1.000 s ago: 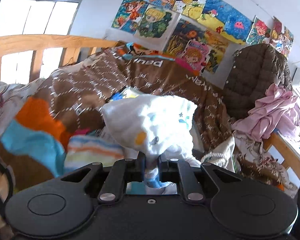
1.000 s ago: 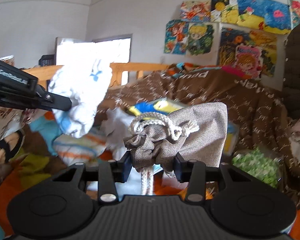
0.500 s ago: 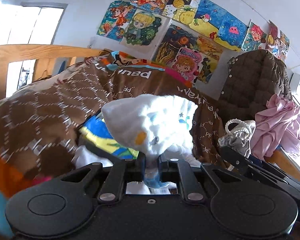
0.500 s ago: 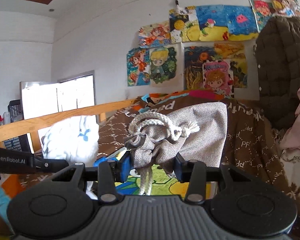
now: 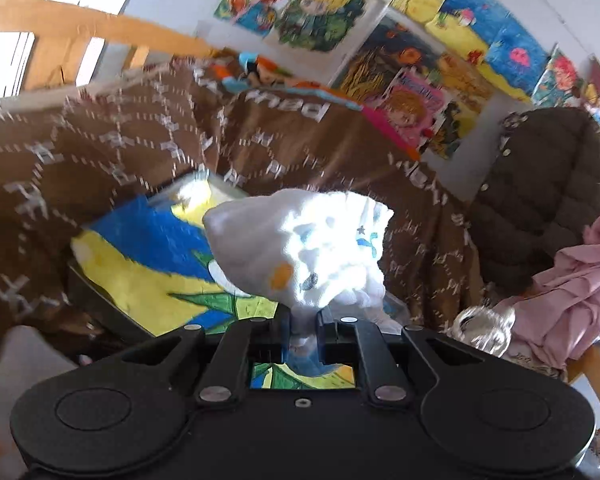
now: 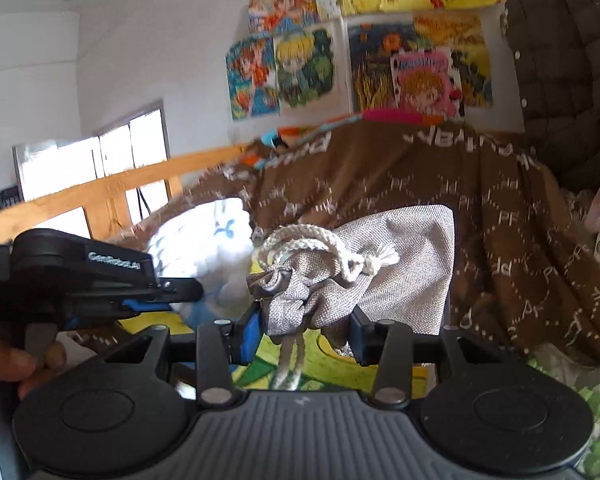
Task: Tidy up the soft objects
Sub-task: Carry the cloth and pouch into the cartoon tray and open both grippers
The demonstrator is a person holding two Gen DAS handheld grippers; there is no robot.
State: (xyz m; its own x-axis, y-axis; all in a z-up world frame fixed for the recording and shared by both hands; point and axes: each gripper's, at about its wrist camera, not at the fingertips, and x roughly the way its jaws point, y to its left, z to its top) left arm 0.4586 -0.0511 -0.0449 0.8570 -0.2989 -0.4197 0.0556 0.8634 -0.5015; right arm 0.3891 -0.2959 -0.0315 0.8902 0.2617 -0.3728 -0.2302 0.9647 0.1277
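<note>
Two grips, both loaded. Your left gripper (image 5: 303,330) pinches the white printed cloth bundle (image 5: 300,254); your right gripper (image 6: 303,330) clamps the grey drawstring pouch (image 6: 364,276) at its gathered neck. You hold both above the colourful picture board (image 5: 148,264) on the brown blanket (image 5: 100,152).

Cloth bundle (image 6: 204,248) left of drawstring pouch (image 6: 380,264), blanket (image 6: 480,208) behind

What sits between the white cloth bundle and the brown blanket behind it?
In the left wrist view, a blue-yellow picture lies between the white cloth bundle and the brown blanket.
</note>
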